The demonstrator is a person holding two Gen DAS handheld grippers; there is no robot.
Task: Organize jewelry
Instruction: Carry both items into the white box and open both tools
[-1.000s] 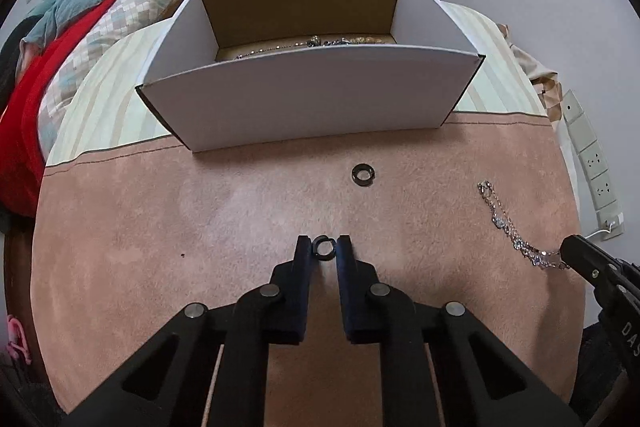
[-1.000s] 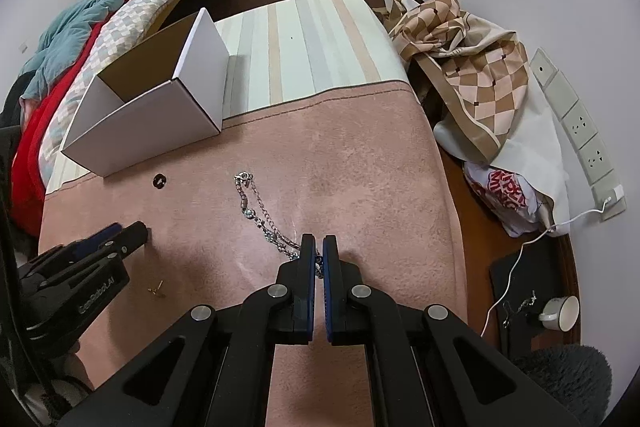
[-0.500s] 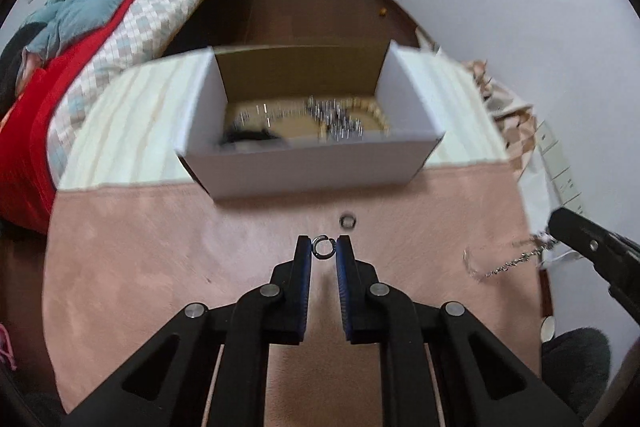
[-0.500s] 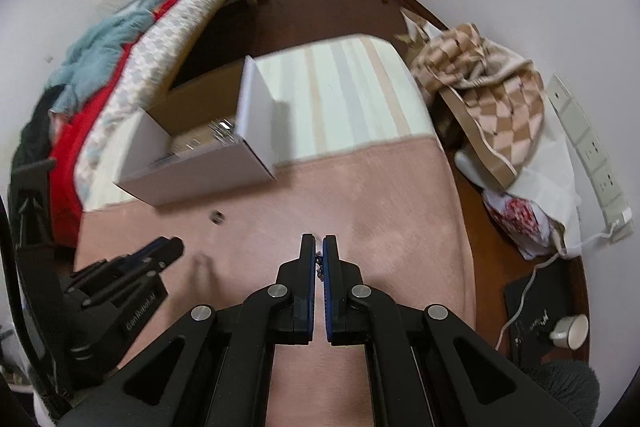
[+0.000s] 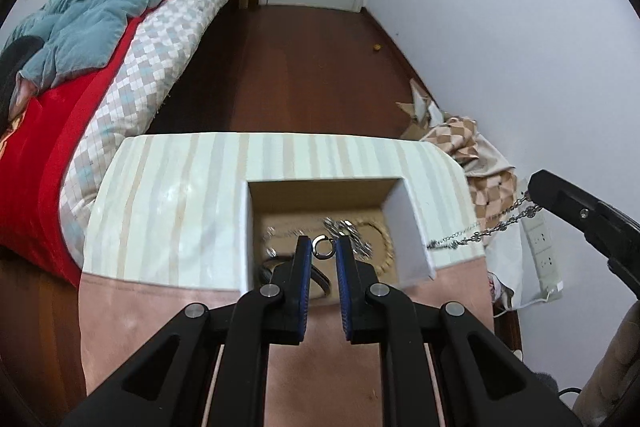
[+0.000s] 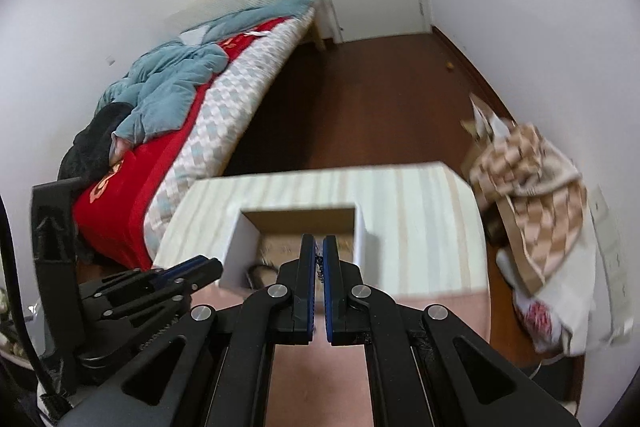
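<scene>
Both my claws hover over the box [image 5: 412,223].
Left gripper [image 5: 323,250] pinches a ring [image 5: 323,249]; right gripper [image 6: 319,255] clamps a chain [image 5: 486,231] trailing sideways toward the box.

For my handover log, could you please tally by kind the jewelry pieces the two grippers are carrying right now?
Rings: 1, the small ring in the left gripper.
Chains: 1, the silver chain hanging from the right gripper.
Total: 2.
</scene>
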